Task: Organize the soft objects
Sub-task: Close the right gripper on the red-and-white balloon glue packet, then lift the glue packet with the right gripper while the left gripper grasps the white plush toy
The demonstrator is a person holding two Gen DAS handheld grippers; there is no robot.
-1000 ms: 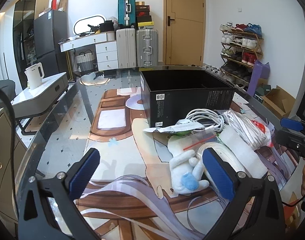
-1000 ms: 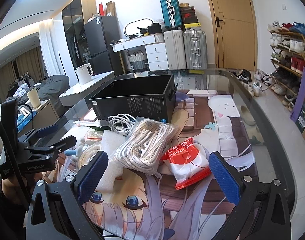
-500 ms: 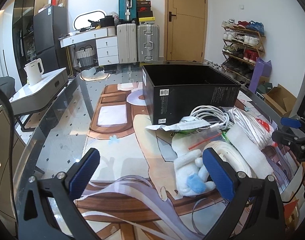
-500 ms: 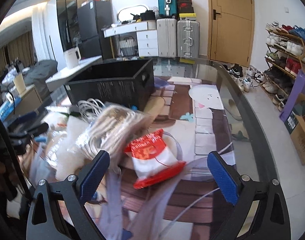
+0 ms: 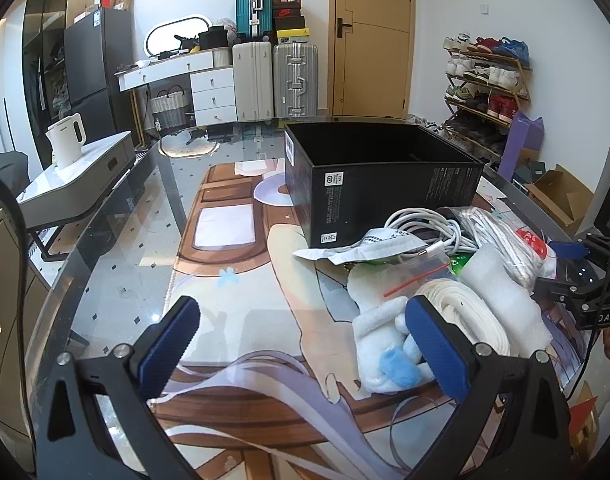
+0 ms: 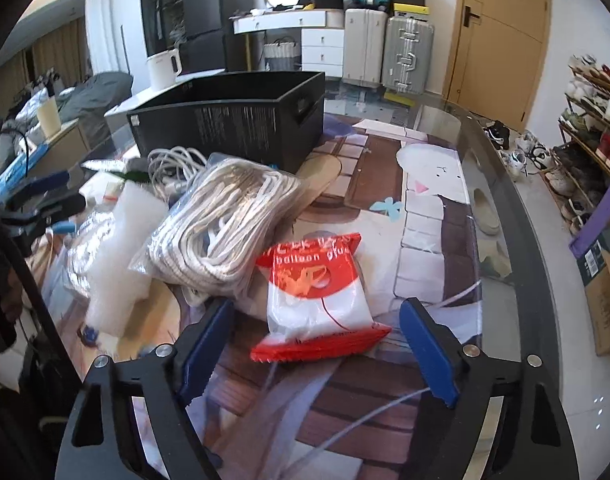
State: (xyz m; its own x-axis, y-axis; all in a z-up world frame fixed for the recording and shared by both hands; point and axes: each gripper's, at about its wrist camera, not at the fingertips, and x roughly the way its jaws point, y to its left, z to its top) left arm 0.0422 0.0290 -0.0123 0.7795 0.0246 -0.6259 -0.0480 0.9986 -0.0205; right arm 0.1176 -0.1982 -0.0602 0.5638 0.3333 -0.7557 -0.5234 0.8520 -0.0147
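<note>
Left gripper (image 5: 301,340) held low and level with jaws spread wide, nothing clamped between the blue pads, right gripper (image 6: 317,344) likewise held with jaws fully parted, pointed forward and slightly downward, blue pads (image 6: 425,354) free of contact.

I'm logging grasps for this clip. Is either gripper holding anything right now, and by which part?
Nothing is held. The right gripper is open around the red and white packet without closing on it; the left gripper is open, empty, beside the plush toy.

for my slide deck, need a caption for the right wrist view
Open right gripper nears a red-and-white balloon glue packet beside a bagged white rope bundle.
</note>
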